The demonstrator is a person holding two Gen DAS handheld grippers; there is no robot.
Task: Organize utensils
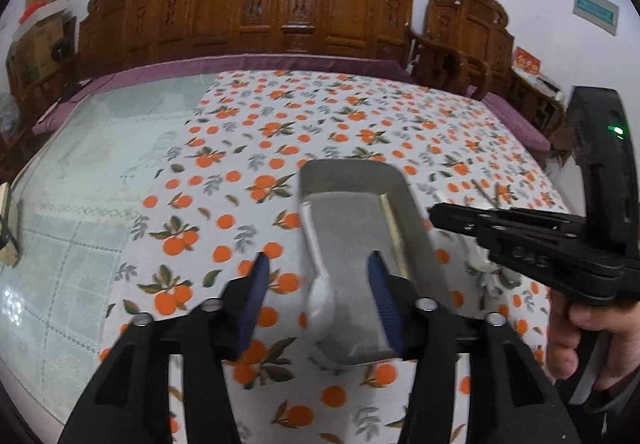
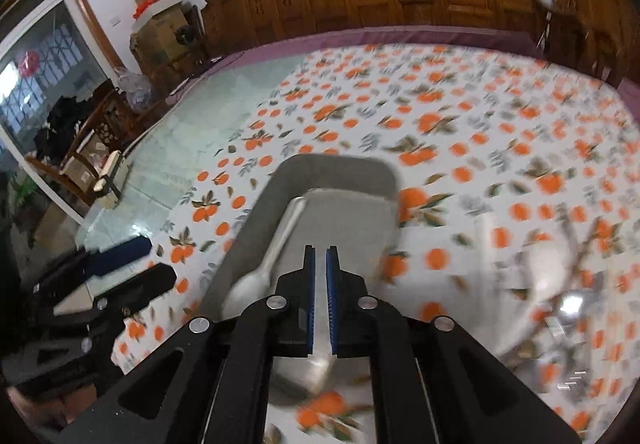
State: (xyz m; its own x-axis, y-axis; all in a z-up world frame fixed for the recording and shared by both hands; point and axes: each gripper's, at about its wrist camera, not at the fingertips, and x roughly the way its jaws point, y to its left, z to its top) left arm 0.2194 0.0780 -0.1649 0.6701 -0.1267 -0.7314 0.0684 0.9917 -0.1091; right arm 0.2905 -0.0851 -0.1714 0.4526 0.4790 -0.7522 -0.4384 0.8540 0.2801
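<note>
Left gripper (image 1: pixel 318 270), jaws released, straddles the tray's (image 1: pixel 416 228) edge over a spoon (image 1: pixel 320 296). Right gripper (image 2: pixel 320 268), jaws clenched and empty, hovers at the tray's 6 o'clock.

Grey tray (image 1: pixel 352 171), white spoon (image 1: pixel 320 296), orange-patterned tablecloth (image 1: pixel 248 147)

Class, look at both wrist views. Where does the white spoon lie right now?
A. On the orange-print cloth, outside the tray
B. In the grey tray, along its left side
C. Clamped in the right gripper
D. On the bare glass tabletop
B: the white spoon lies inside the grey tray against its left wall, with neither gripper's pads pressing on it.
</note>
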